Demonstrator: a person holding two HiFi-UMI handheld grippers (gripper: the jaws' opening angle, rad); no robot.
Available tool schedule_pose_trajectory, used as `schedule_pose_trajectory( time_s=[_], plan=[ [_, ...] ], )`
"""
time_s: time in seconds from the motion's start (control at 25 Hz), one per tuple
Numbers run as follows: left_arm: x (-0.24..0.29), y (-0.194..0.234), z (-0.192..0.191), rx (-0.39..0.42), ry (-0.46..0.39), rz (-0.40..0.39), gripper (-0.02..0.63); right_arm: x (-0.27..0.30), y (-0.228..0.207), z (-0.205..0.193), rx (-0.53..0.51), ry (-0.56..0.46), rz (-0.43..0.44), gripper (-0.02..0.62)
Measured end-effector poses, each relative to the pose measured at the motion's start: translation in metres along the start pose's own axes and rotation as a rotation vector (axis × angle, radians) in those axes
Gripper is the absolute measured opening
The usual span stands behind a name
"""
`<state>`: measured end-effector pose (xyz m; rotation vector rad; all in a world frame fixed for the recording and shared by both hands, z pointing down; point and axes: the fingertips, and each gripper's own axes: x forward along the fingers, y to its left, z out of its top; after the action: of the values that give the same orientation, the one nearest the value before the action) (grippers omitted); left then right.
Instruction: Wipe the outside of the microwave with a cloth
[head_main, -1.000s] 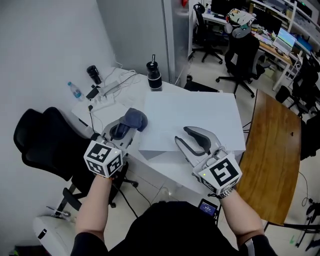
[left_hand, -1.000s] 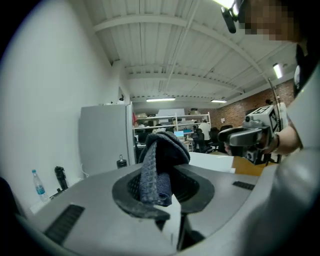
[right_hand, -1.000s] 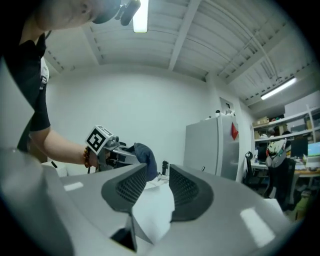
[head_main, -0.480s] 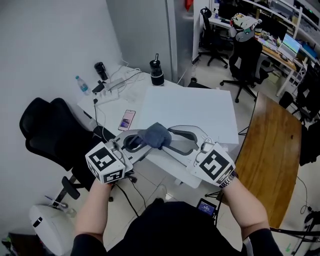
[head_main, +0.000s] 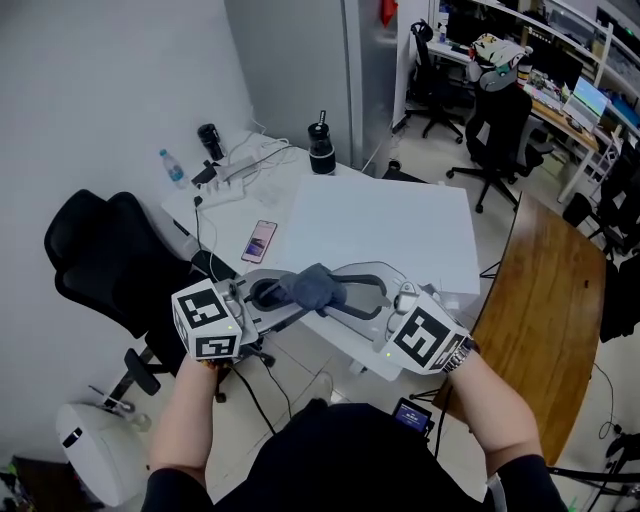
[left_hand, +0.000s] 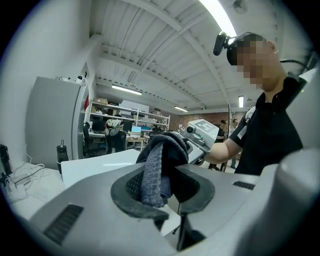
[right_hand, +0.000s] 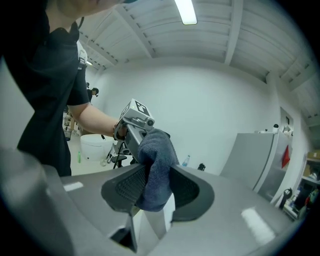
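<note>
A dark blue-grey cloth hangs in the air in front of a white table top. My left gripper is shut on one end of it; in the left gripper view the cloth fills the gap of that gripper. My right gripper faces the left one, tip to tip. Its jaws have just been closing, with the cloth's other end between them, and they still stand wide in the right gripper view. No microwave is recognisable.
A phone, a water bottle, a power strip with cables and a black flask lie on the desk behind. A black office chair stands at the left, a wooden table at the right.
The left gripper swung right with the cloth, away from the desk. The right gripper turned left to face it, and the cloth's free end now sits between the right jaws.
</note>
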<state>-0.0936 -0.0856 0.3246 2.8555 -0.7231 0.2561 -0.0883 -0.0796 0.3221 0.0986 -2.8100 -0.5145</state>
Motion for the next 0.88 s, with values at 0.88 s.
schedule_pose_trajectory(
  time_s=[0.88],
  plan=[
    [-0.06,0.133,-0.007,-0.014,-0.062,0.227,0.147,0.09,-0.107,-0.052,0.387,0.05,-0.237,0.051]
  ],
)
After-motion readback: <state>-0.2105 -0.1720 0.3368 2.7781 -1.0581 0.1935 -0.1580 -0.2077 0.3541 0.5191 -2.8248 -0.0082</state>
